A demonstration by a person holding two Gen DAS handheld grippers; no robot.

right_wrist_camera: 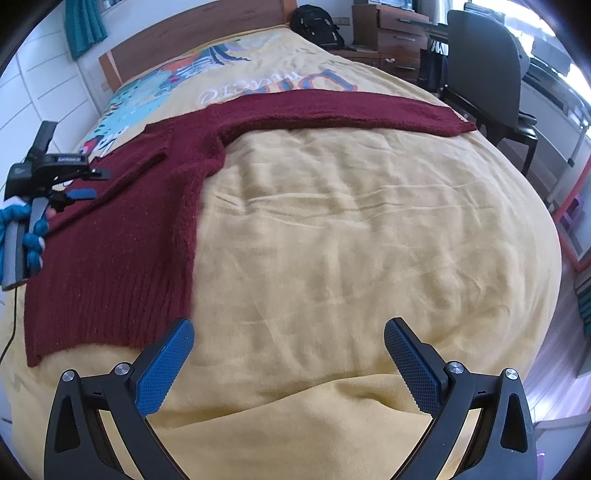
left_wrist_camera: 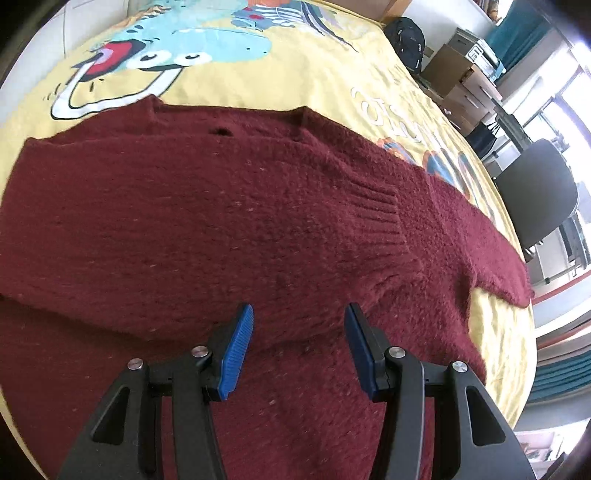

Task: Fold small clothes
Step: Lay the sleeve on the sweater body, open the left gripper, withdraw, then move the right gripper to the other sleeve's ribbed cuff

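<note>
A dark red knit sweater (left_wrist_camera: 207, 221) lies flat on a yellow printed bedspread (left_wrist_camera: 295, 74). One sleeve is folded across the body, its ribbed cuff (left_wrist_camera: 384, 214) on top; the other sleeve (right_wrist_camera: 351, 109) stretches out to the right. My left gripper (left_wrist_camera: 299, 317) is open and empty, hovering just over the sweater's body. It also shows in the right wrist view (right_wrist_camera: 83, 182) at the sweater's left side. My right gripper (right_wrist_camera: 288, 332) is open wide and empty over bare bedspread (right_wrist_camera: 351, 240), to the right of the sweater's hem (right_wrist_camera: 107, 325).
A wooden headboard (right_wrist_camera: 192, 40) is at the far end of the bed. A black backpack (right_wrist_camera: 316, 24), drawers (right_wrist_camera: 395, 33) and a dark chair (right_wrist_camera: 484, 66) stand beside the bed on the right. Cardboard boxes (left_wrist_camera: 454, 70) sit by the window.
</note>
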